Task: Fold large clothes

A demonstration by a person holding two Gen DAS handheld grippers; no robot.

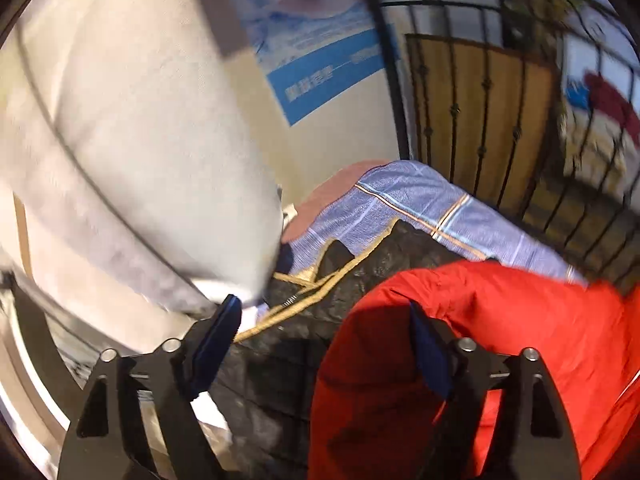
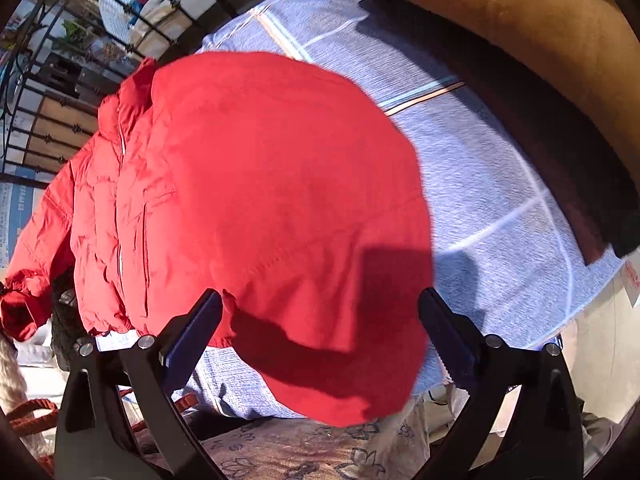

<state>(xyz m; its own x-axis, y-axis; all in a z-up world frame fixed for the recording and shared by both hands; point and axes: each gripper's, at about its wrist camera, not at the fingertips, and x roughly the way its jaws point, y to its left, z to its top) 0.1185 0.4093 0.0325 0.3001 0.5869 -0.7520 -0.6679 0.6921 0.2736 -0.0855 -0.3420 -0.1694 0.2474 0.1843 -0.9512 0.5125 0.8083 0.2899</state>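
Surface: a bed covered with a blue plaid sheet (image 2: 480, 184), with a black iron railing (image 1: 500, 128) at its far side and a brown headboard (image 2: 520, 32) at the right.
Task's thing: a red padded jacket (image 2: 256, 200) lies spread on the sheet, zipper side up, one sleeve hanging to the near left.
Left view only: a black quilted garment (image 1: 400, 264) with yellow trim beside the jacket, and a blurred white cloth (image 1: 132, 140) filling the left.
Right view only: a floral cover (image 2: 288, 448) at the near edge.
Left gripper (image 1: 324, 344): released, jaws wide apart, grasping nothing.
Right gripper (image 2: 320, 332): released, jaws spread on both sides of the jacket's near part.
Writing: a blue and white poster (image 1: 320, 60) on the far wall, its text too blurred to read.
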